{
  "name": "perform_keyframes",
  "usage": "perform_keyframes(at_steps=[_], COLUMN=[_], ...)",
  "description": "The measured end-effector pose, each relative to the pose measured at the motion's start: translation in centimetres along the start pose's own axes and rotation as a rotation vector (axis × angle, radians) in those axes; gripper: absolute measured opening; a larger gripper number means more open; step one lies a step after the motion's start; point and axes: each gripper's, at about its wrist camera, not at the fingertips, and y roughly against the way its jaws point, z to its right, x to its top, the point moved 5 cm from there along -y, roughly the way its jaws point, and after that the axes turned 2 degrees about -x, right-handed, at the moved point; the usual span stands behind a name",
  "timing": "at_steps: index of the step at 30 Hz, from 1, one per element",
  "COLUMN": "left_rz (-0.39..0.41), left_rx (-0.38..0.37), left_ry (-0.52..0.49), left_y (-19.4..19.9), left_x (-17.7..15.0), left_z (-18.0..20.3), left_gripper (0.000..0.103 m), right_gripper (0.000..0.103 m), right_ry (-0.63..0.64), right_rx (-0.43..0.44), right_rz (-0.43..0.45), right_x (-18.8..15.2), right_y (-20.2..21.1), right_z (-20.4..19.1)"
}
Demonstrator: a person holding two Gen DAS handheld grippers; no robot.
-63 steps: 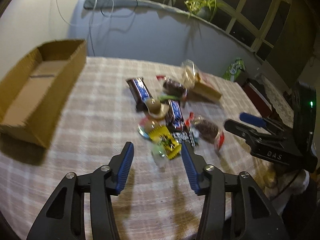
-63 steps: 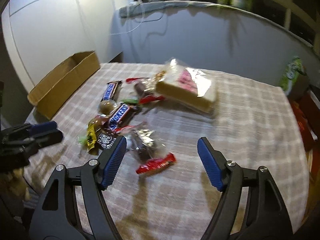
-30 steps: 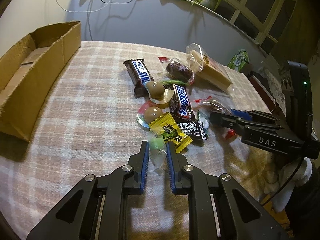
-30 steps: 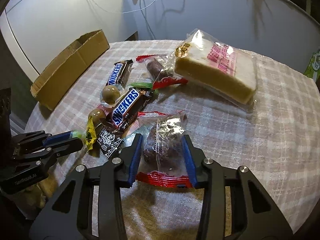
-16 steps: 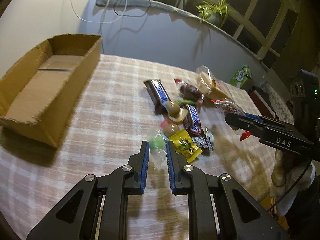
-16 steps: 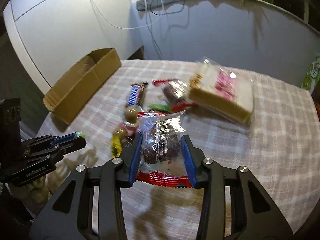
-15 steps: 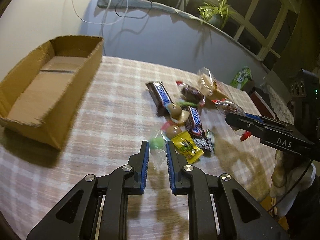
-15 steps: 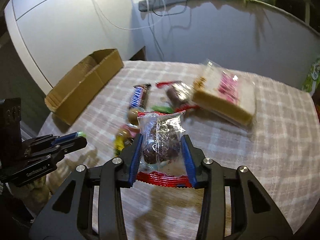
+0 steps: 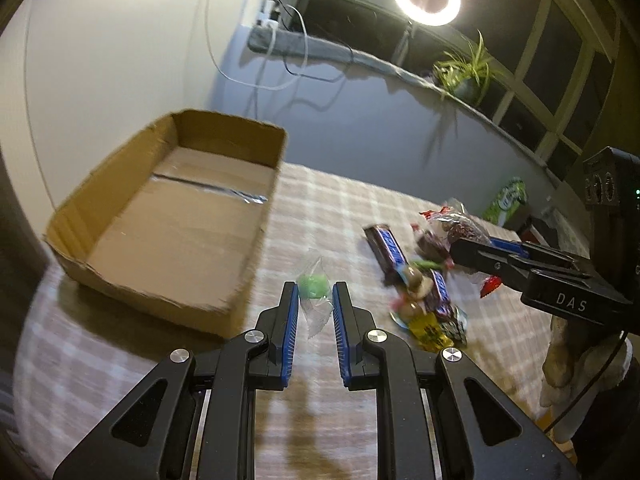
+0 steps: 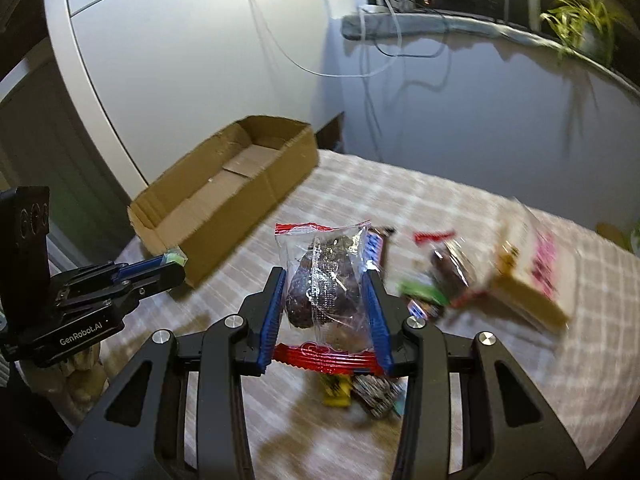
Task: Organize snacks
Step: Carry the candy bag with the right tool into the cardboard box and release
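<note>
My left gripper (image 9: 314, 292) is shut on a small green candy in a clear wrapper (image 9: 313, 283), held above the checked tablecloth just right of the near corner of the open cardboard box (image 9: 168, 216). My right gripper (image 10: 325, 280) is shut on a clear packet with a dark brown cake (image 10: 324, 284), lifted off the table. In the right wrist view the left gripper (image 10: 176, 266) shows at the left, by the box (image 10: 224, 196). A pile of snacks (image 9: 416, 292) lies on the table between the grippers.
A Snickers bar (image 9: 386, 248), round chocolates, a yellow packet (image 9: 430, 330) and another dark cake packet (image 10: 454, 268) lie in the pile. A wrapped sponge cake (image 10: 532, 272) sits at the right. A wall with hanging cables stands behind the table. A gloved hand (image 9: 568, 356) holds the right gripper.
Both grippers have risen off the table with their snacks and swung left toward the cardboard box. The pile has slid right and lower in both views.
</note>
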Motion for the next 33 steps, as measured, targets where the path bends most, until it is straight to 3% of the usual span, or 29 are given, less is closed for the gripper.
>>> perform_keyframes(at_steps=[17, 33], left_rz=[0.064, 0.064], left_rx=[0.130, 0.159], left_ry=[0.055, 0.085], left_y=[0.4, 0.0], left_x=[2.9, 2.9], left_z=[-6.7, -9.0], left_gripper=[0.016, 0.016], right_gripper=[0.041, 0.041], right_ry=[0.136, 0.176], right_rx=[0.065, 0.087], right_rz=[-0.001, -0.060], right_x=[6.7, 9.0], right_y=[-6.6, -12.2], right_z=[-7.6, -11.4])
